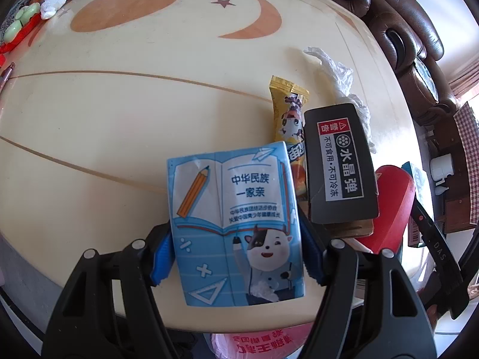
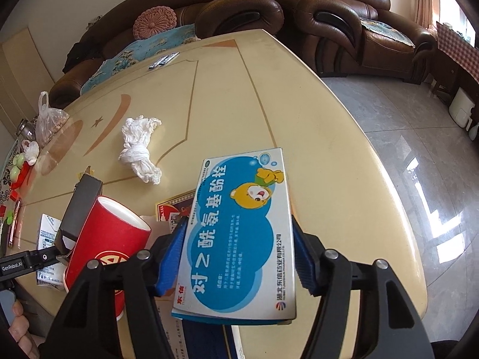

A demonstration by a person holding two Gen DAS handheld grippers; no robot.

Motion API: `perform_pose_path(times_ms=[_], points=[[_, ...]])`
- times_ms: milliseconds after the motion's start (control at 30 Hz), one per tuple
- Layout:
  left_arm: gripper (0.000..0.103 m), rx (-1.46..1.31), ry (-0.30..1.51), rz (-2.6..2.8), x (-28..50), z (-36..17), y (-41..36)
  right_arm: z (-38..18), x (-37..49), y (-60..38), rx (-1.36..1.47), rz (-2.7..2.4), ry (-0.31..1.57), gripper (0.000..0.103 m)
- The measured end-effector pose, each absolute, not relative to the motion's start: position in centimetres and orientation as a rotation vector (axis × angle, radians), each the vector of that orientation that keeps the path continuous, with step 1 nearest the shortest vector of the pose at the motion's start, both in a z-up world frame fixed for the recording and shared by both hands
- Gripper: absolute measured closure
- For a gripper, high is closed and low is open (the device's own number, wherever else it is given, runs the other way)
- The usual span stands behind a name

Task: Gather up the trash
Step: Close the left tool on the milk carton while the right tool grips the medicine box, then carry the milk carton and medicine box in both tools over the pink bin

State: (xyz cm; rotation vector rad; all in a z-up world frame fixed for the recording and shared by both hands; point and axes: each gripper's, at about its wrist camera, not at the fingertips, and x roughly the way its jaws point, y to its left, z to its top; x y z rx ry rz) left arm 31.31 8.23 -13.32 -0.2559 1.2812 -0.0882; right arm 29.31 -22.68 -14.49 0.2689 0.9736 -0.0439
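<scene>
Nearest the left wrist camera, the left gripper [image 1: 236, 257] angles steeply down at the table edge, its two blue pads [image 1: 161, 257] clamped against the sides of a light-blue milk carton printed with an open book and a cartoon cow [image 1: 236, 212]; the carton's long axis runs straight away from the camera, the cow end nearest. Just beyond it to the right lie one yellow snack wrapper with a cartoon cow [image 1: 292, 116], pointing away and partly tucked behind the carton, and one dark grey cardboard box with a white warning label [image 1: 341, 164], its long axis parallel to the wrapper's. A crumpled clear plastic bag [image 1: 338, 71] lies behind the box. The right gripper [image 2: 236, 257] also tilts downward, its blue pads [image 2: 170, 257] gripping the long edges of a flat white-and-blue medicine box with a yellow bear [image 2: 239, 227], held above the cream table with a brown crescent and star inlay [image 2: 329, 164]; the box points away and slightly right. Left of it one red paper cup with a white interior [image 2: 104, 239] lies on its side, mouth facing away. Farther off rests one knotted white tissue wad [image 2: 139, 149]. Two small dark sachets [image 2: 164, 59] sit near the far edge, before the brown leather sofa [image 2: 329, 15].
</scene>
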Motion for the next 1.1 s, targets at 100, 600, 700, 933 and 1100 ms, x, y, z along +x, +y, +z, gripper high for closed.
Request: perform_pose_path(times_ms=[100,600,700,933,1100], points=[[0.035,-0.236,1.256,-0.091,31.1,-12.6,8.1,-14.0,29.2,-22.6,0.263,-0.038,0.965,0.041],[0.035,-0.215,1.206,-0.114,29.4,-10.5,8.2,-11.7,28.0,-23.6,0.264,-0.002,0.941,0.042],[0.035,-0.197,1.192,-0.128,28.8,-9.9,7.8,-10.3,27.2,-23.4,0.252,0.020,0.920,0.042],[0.035,-0.153,1.154,-0.149,27.3,-8.1,7.0,-7.5,25.0,-22.7,0.228,0.062,0.880,0.042],[0.035,-0.135,1.129,-0.152,25.2,-6.7,6.7,-6.1,22.7,-22.4,0.219,0.090,0.868,0.042]])
